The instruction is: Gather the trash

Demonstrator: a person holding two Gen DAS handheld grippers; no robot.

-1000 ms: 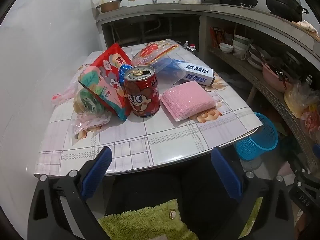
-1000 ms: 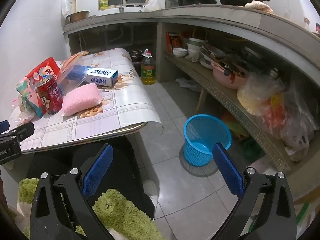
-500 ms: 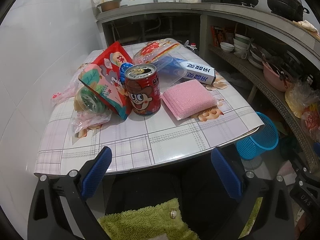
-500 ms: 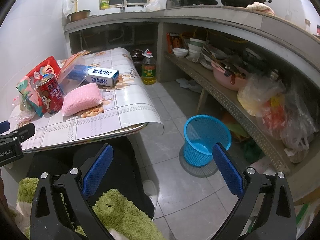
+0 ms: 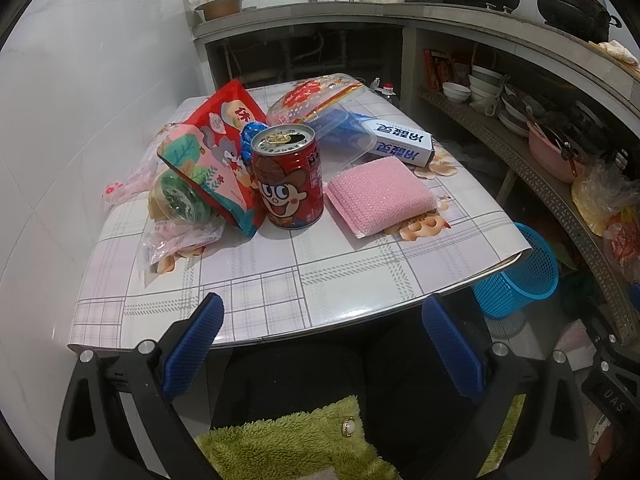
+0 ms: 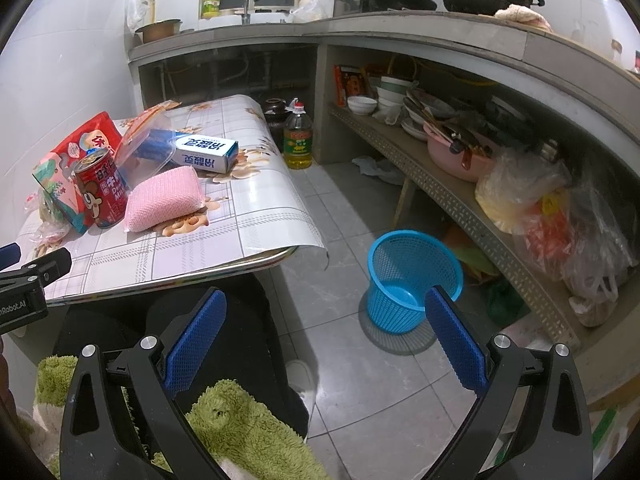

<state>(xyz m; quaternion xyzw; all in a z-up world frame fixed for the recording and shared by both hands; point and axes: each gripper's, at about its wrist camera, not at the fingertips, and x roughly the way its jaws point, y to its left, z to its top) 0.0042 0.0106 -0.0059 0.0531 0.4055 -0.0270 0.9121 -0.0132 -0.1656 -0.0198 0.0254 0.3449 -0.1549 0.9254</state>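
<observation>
Your left gripper (image 5: 320,344) hangs spread and empty at the table's (image 5: 248,280) near edge. The red can (image 5: 288,178) stands upright beyond it. Your right gripper (image 6: 326,330), also spread, overlooks the blue basket (image 6: 414,264) on the floor.

Light: dim, cool, overhead.
Glare: glossy plaid-patterned tabletop (image 5: 256,296), near edge.
Shadow: soft, under the blue mesh plastic basket (image 6: 412,276).
Distortion: strong fisheye; black corners.
Focus: sharp centrally, softer toward the rims.
</observation>
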